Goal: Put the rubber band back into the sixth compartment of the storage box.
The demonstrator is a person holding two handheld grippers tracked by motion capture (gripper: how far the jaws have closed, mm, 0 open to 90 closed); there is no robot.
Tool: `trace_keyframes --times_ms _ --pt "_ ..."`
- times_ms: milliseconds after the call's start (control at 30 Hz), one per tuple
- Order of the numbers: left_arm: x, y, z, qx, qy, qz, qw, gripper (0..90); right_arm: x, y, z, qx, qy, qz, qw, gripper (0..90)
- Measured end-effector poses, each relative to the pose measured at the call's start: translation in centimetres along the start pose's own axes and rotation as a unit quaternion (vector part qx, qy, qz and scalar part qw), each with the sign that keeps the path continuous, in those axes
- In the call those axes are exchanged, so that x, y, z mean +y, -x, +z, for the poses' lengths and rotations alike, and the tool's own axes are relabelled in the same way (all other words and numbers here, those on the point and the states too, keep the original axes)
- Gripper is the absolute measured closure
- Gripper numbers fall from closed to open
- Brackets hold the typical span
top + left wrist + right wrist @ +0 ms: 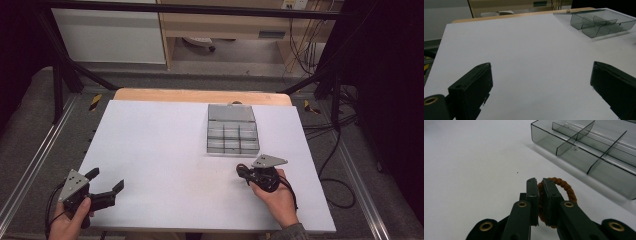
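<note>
Right gripper (540, 195) low centre of its own view, jaws pinched on a brown braided ring (564, 188), clear grey divided box (596, 147) just beyond at upper right, left gripper (102, 186) at lower left of the high view, jaws spread over bare white table sheet (165, 150), no readable writing.

The divided box (233, 131) is the one obstacle standing on the white sheet (160, 150). It sits toward the far edge, right of the middle. Left of the box the sheet lies bare all the way to its left edge, and a wide bare stretch runs in front of the box too. Just in front of the box, the right gripper (243, 171) pinching a brown braided ring (564, 187) takes up some room. Right of the box only a narrow strip remains.
</note>
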State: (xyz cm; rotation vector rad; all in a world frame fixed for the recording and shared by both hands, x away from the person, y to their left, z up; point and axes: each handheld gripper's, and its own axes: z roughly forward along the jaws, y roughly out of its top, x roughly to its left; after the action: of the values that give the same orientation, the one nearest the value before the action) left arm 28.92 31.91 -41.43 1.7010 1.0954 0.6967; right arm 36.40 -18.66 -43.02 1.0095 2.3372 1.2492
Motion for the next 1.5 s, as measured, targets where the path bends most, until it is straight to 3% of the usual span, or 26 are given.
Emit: trace_keyframes --times_ms 333,600,867,967,1500 --pt "0.0 0.0 0.0 0.001 -0.002 0.003 1.0 4.6 0.1 0.3 -0.4 0.006 0.023 0.015 0.9996 84.3" --pt "-0.1 -0.1 -0.1 0.002 0.0 -0.001 1.0 4.6 1.2 0.5 -0.8 0.012 0.044 0.023 0.9987 84.2" --pt "-0.1 -0.1 0.0 0.003 -0.001 -0.001 1.0 4.6 3.5 1.0 -1.4 0.0 0.041 0.002 0.9991 84.3" --pt "-0.1 -0.1 0.0 0.003 0.0 -0.001 1.0 4.6 3.9 1.2 -1.5 -0.001 0.044 0.005 0.999 84.3" --pt "-0.1 -0.1 0.0 0.001 -0.001 -0.002 1.0 4.5 7.5 4.7 -1.8 -0.02 0.047 0.023 0.9984 84.3"
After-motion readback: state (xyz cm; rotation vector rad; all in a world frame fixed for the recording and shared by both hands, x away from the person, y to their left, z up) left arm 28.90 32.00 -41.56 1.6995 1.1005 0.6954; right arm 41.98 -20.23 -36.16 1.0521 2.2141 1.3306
